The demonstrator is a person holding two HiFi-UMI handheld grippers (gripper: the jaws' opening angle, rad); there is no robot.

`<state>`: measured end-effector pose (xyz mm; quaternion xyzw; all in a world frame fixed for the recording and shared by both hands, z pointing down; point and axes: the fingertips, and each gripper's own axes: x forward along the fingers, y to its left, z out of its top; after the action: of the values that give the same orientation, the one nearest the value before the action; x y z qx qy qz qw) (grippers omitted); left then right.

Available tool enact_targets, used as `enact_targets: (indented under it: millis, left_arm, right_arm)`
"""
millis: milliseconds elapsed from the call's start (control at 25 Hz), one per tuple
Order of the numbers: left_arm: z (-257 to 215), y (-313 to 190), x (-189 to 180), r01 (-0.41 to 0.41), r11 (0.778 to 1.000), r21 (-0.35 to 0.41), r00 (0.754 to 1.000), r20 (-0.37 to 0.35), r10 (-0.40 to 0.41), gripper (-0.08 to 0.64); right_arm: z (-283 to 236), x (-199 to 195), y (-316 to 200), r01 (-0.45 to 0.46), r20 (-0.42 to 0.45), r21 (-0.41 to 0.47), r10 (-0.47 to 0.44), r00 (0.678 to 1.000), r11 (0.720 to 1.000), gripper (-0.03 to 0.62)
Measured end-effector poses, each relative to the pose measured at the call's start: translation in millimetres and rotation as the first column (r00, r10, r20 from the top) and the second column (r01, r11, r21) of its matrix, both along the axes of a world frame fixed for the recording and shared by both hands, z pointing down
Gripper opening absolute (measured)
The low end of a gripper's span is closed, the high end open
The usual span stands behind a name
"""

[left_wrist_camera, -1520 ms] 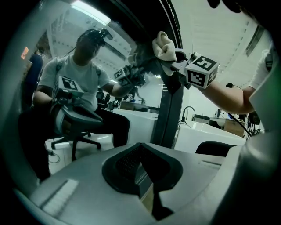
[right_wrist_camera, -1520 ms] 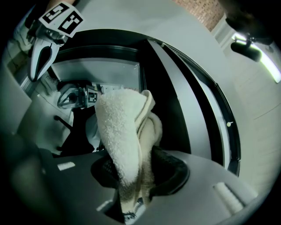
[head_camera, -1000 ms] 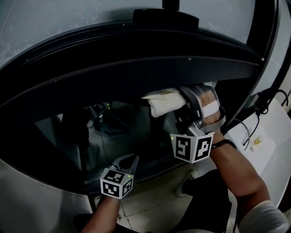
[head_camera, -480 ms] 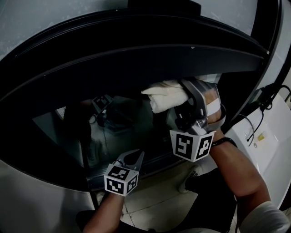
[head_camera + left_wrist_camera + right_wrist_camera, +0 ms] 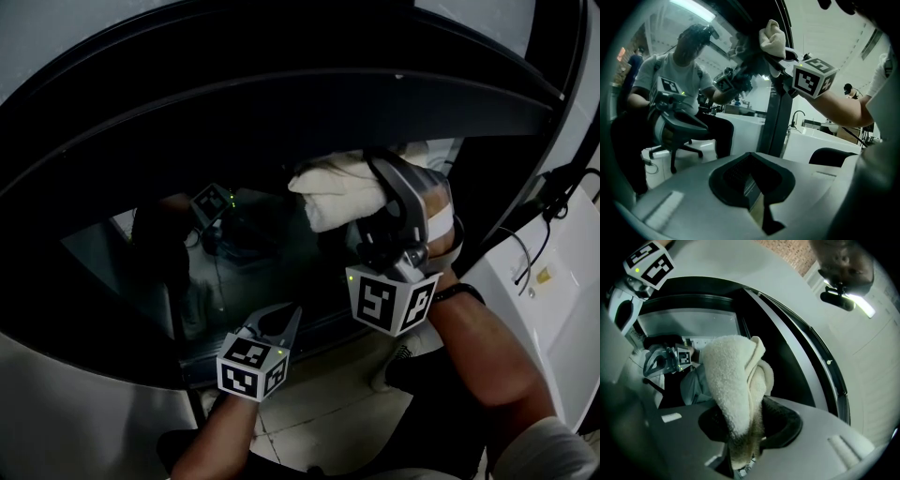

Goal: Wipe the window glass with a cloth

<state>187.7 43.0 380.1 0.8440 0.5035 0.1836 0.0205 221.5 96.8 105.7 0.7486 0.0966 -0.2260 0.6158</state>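
Observation:
A cream cloth [image 5: 339,192] is bunched in my right gripper [image 5: 373,204], which is shut on it and presses it against the dark window glass [image 5: 234,272] just under the upper frame. In the right gripper view the cloth [image 5: 738,394] rises out of the jaws of the right gripper [image 5: 745,446] toward the glass [image 5: 689,329]. My left gripper [image 5: 279,323] hangs low by the bottom edge of the pane, shut and holding nothing. In the left gripper view its jaws [image 5: 757,199] meet, and the cloth [image 5: 772,40] shows high up beside the right gripper's marker cube [image 5: 813,79].
A thick black curved window frame [image 5: 281,103] runs above the cloth. A black pillar [image 5: 776,117] stands to the right of the pane. A white cabinet with black cables [image 5: 553,281] is at the right. Tiled floor [image 5: 319,412] lies below. The glass reflects a seated person.
The right gripper has slid the cloth a little up and left on the glass. The left gripper has drifted slightly right and stays shut.

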Motion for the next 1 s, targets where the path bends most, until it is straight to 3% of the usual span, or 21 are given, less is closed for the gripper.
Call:
enact_targets:
  millis: [1000]
  left_arm:
    - [5,1,-6,-0.019,0.999,0.037,1.0,0.019,0.018,0.017]
  right_arm:
    - [20,-2,-4,0.021,0.019,0.025,-0.022,1.0,0.999,0.112]
